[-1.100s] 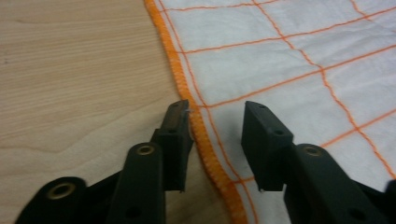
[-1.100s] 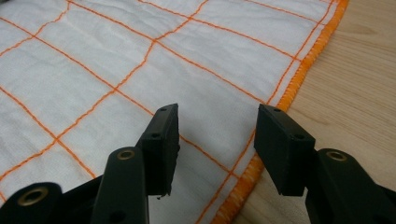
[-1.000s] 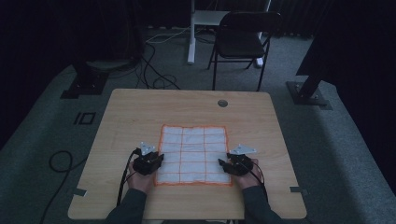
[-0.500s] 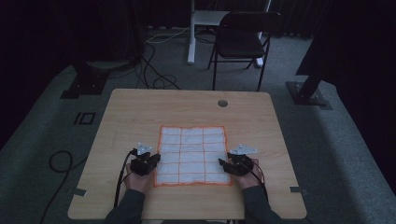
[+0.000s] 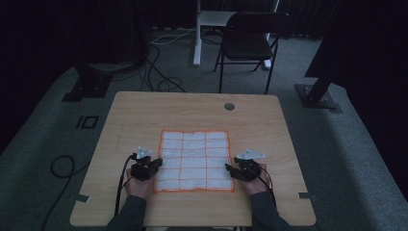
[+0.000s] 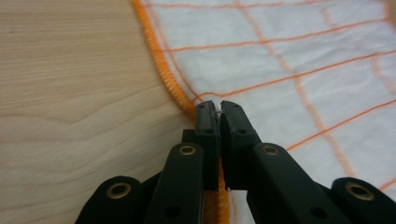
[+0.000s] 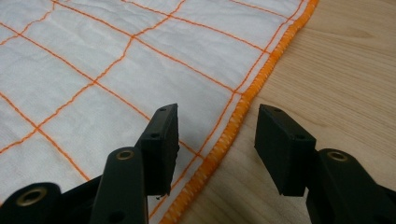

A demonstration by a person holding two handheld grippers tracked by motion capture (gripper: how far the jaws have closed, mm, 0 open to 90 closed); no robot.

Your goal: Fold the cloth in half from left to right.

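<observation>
The cloth (image 5: pixel 194 161) is spread flat on the near half of the desk (image 5: pixel 144 115); its left hem is clamped in the left hand-held gripper (image 6: pixel 215 111), whose jaws have just been closing; the right hand-held gripper (image 7: pixel 217 140) stands apart, astride the right hem (image 7: pixel 243 105). If only the left is lifted, the cloth could be dragged askew; the thin pinch might slip.

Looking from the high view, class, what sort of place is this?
Probably a studio or lab for recording: a wooden table on grey carpet, dark curtains behind, a folding chair, and loose cables beside stand bases.
</observation>
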